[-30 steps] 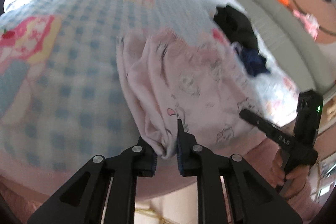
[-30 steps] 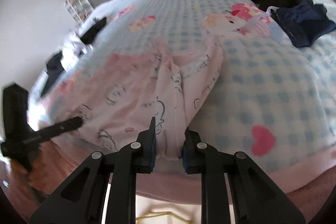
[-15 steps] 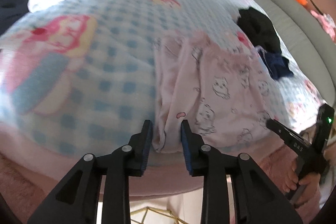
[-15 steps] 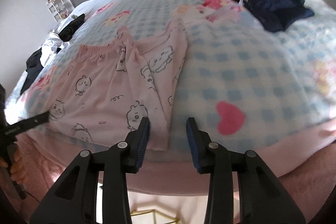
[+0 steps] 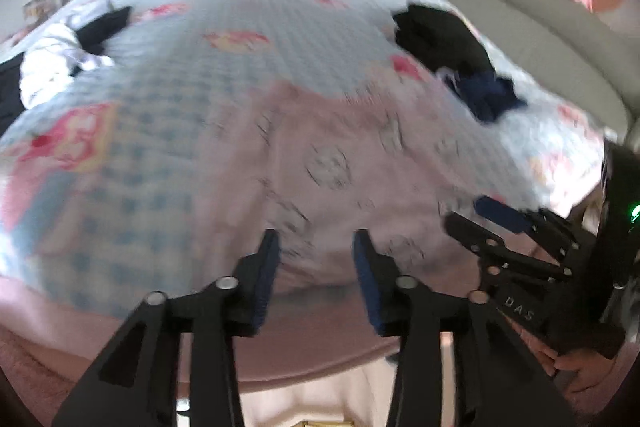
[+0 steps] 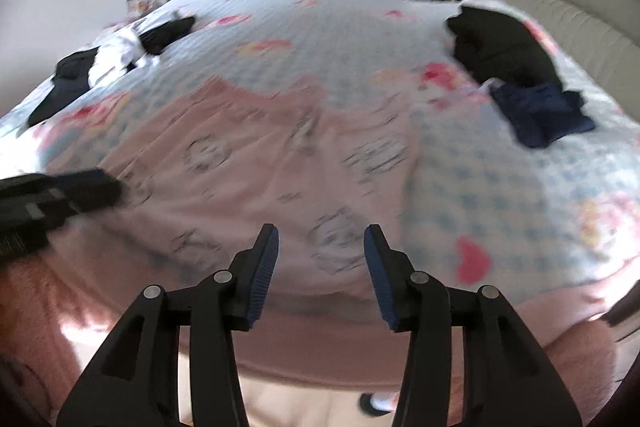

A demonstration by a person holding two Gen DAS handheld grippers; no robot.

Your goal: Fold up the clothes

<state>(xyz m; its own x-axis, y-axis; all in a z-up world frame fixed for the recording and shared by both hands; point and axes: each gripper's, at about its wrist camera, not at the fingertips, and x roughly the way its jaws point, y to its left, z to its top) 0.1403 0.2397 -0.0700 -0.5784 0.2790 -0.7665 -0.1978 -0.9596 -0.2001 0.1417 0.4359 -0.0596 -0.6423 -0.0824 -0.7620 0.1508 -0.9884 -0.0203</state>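
Pink pyjama shorts [image 6: 280,163] printed with small cartoon faces lie spread flat on the blue-checked bedspread [image 6: 500,187], at its near edge, with the waistband toward the far side. The left gripper [image 5: 316,255] hovers just over the near hem of the shorts, its jaws wide apart and holding nothing. The right gripper [image 6: 320,251] hangs over the same hem further along, jaws likewise spread and empty; the left wrist view shows it [image 5: 476,215] just beside the shorts' near corner, held by a hand [image 5: 576,367]. Beyond the shorts, toward the grey headboard [image 6: 560,11], sit a black garment [image 6: 500,43] and a navy folded piece [image 6: 540,111] touching it. On the shorts' other side, well apart, lies a heap of black and white clothes [image 6: 112,63]
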